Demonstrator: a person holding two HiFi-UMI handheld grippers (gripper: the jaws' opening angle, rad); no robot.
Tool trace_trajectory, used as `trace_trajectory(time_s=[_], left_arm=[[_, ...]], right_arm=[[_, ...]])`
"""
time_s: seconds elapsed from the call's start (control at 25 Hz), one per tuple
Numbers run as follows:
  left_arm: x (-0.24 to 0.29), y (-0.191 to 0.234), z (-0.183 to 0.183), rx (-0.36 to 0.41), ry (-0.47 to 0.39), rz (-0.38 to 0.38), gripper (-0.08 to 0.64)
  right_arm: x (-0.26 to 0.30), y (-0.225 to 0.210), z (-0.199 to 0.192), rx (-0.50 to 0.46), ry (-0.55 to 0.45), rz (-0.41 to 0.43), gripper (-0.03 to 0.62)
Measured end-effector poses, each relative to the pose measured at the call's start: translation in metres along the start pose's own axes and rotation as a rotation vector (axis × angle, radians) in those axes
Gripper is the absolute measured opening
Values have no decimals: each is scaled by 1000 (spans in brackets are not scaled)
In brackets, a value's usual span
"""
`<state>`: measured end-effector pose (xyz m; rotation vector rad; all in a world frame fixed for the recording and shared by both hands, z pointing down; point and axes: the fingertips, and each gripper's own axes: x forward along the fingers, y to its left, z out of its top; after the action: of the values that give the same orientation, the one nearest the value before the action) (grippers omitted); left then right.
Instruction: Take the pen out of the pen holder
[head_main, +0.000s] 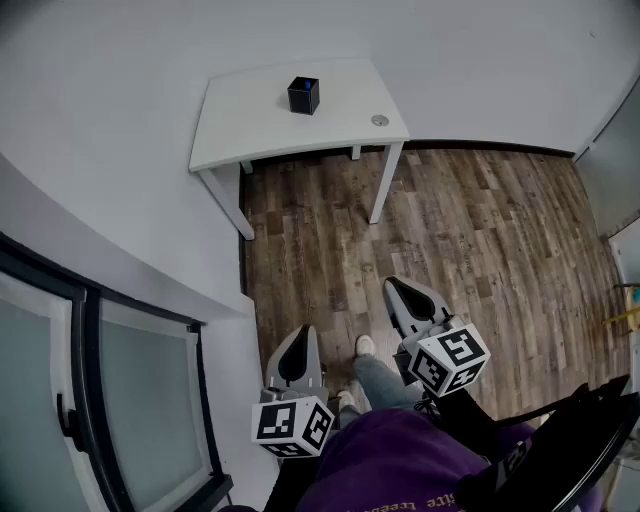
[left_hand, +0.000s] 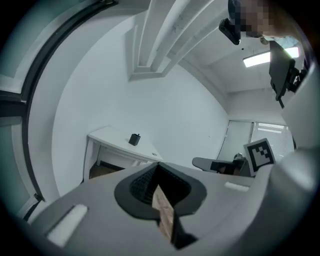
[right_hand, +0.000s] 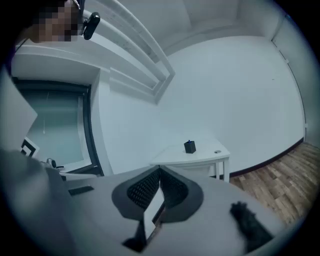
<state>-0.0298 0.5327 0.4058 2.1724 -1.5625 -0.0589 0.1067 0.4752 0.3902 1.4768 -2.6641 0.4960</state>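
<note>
With the jaws of the grey left gripper (head_main: 300, 340) and right gripper (head_main: 398, 290) being held pressed together, empty, the blue pen (head_main: 305, 88) in the black box-shaped pen holder (head_main: 303, 97) is being judged light, stiff and slippery, best pinched at its top.

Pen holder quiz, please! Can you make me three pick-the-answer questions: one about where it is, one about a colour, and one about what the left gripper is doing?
1. Where is the pen holder?
A. on a shelf
B. on the table
C. in a drawer

2. What colour is the table?
A. white
B. red
C. green

3. How are the jaws of the left gripper?
A. wide apart
B. gripping the pen holder
C. together, with nothing between them

Answers:
1. B, the head view shows it standing on the tabletop.
2. A, its top and legs are white.
3. C, in the left gripper view the jaw tips meet, far from the table.
</note>
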Motion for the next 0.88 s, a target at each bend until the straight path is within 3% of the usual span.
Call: trace_trajectory(time_s=[0.48,0.88], left_arm=[[89,-18,33,-8,-38,16,6],[140,-19,45,-32,-61,61,6]], right_arm=[[46,-83,52,-21,-32,-7,11],[80,-124,60,-14,-11,23,11]])
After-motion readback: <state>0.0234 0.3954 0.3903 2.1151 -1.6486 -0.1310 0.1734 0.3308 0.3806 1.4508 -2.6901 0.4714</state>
